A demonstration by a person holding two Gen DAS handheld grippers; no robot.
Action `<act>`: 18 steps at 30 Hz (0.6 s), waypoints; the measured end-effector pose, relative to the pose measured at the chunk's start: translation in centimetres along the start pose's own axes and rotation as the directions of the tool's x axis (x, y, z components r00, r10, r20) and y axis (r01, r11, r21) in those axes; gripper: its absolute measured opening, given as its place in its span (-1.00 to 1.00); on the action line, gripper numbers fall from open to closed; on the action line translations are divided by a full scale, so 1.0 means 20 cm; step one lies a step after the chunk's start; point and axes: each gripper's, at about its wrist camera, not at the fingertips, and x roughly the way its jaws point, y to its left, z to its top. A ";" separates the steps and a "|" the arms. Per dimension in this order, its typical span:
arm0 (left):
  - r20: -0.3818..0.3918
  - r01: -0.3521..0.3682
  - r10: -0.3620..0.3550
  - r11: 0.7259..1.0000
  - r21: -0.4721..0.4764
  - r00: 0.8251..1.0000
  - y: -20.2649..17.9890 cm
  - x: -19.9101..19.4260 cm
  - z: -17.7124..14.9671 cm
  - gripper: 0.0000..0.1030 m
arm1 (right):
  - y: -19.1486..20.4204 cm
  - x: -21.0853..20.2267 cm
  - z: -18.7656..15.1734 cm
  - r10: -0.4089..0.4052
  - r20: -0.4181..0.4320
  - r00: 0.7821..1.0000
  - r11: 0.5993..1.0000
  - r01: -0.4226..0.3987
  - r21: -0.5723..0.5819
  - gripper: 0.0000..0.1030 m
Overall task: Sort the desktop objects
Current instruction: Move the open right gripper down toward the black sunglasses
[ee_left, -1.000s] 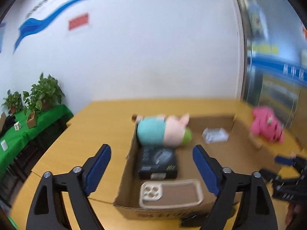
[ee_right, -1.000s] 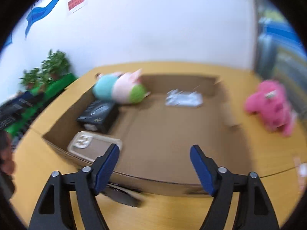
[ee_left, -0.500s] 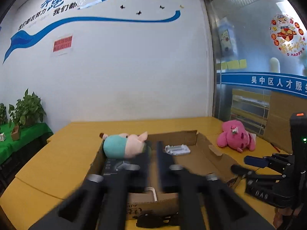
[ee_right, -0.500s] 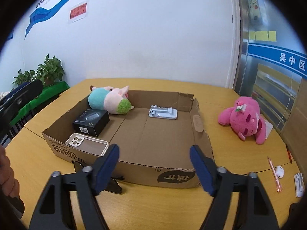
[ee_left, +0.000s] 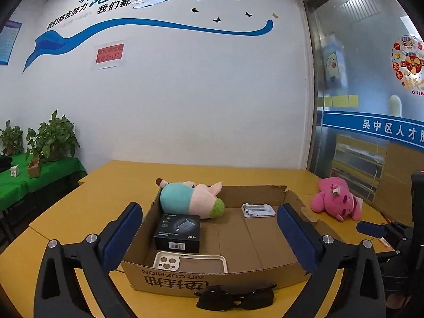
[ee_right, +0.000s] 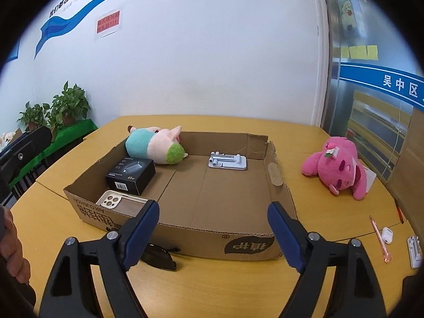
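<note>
Place: an office meeting room.
Wall: white, with a blue ribbon mural (ee_left: 148, 25), Chinese slogan lettering and a red notice (ee_left: 109, 53).
Partition: glass wall (ee_left: 371, 92) with a blue lettered band, yellow sticky notes (ee_right: 359, 51) and a festive sticker.
Furniture: large wooden tabletop (ee_right: 238, 286).
Corner: potted plants (ee_left: 53, 135) on a green-covered side table.

Yellow wood table (ee_right: 225, 286) – shallow cardboard box (ee_right: 249, 246) sits mid-table, black sunglasses (ee_left: 235, 300) right against its near wall. Pink plush (ee_right: 335, 165) off to right, then pink pen (ee_right: 380, 239), white earbud case (ee_right: 386, 235) near right edge.
</note>
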 end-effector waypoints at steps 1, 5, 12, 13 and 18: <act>-0.004 -0.002 0.002 1.000 -0.002 1.000 0.00 0.00 0.00 0.99 | 0.00 0.00 0.00 0.000 -0.003 1.000 1.000 0.000 0.000 0.62; -0.007 -0.007 0.007 1.000 -0.002 1.000 0.02 0.01 -0.02 0.99 | 0.02 0.01 -0.01 0.004 -0.012 1.000 1.000 -0.004 -0.009 0.63; -0.122 0.024 -0.028 0.999 -0.029 0.992 0.12 0.09 -0.12 0.99 | 0.02 0.13 -0.15 0.059 -0.147 0.987 0.997 -0.066 -0.043 0.62; -0.154 0.031 -0.039 0.998 -0.049 0.987 0.16 0.11 -0.15 0.99 | 0.01 0.18 -0.20 0.083 -0.204 0.975 0.995 -0.092 -0.032 0.62; -0.280 0.058 -0.099 0.987 -0.152 0.955 0.30 0.24 -0.34 0.99 | -0.02 0.35 -0.38 0.267 -0.358 0.895 0.964 -0.248 0.098 0.62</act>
